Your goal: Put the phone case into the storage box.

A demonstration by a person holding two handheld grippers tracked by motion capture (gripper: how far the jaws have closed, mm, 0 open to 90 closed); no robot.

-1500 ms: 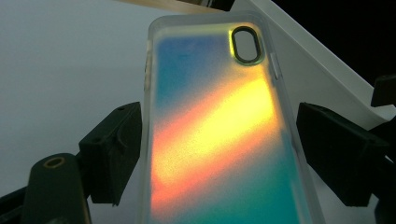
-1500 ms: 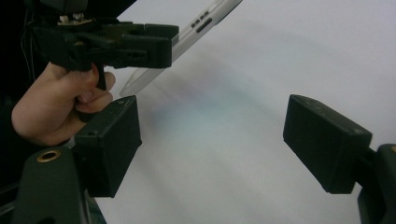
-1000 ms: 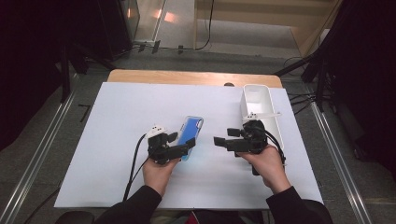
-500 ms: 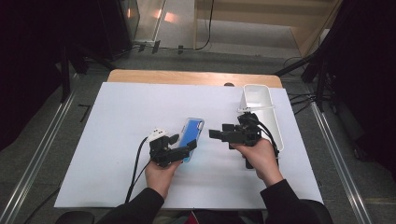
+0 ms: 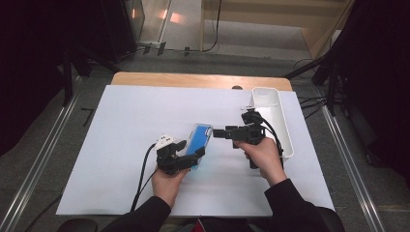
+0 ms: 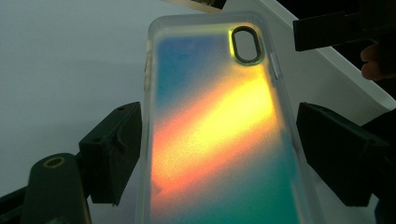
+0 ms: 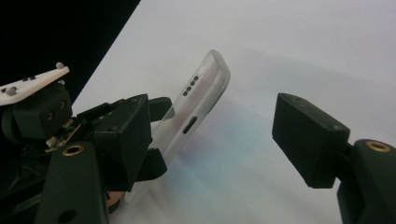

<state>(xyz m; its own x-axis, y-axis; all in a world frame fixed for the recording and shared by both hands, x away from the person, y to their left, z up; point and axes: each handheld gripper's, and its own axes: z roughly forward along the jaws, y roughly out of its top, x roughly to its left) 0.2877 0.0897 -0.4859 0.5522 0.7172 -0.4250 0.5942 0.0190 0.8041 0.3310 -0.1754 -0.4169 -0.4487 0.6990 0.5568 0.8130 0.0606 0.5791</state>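
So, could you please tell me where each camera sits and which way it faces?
High view: above the person's side, looking forward and down on the table; both forearms, left claw and right claw show.
Left gripper view: rides the left claw, looking along its jaws at the phone case between them.
Right gripper view: rides the right claw, facing the case's end.
All three share the phone case.

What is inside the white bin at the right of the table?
In the high view the white bin shows only bare white walls and floor at its far end. Its near end is covered by the right claw and the hand, so nothing there can be told.
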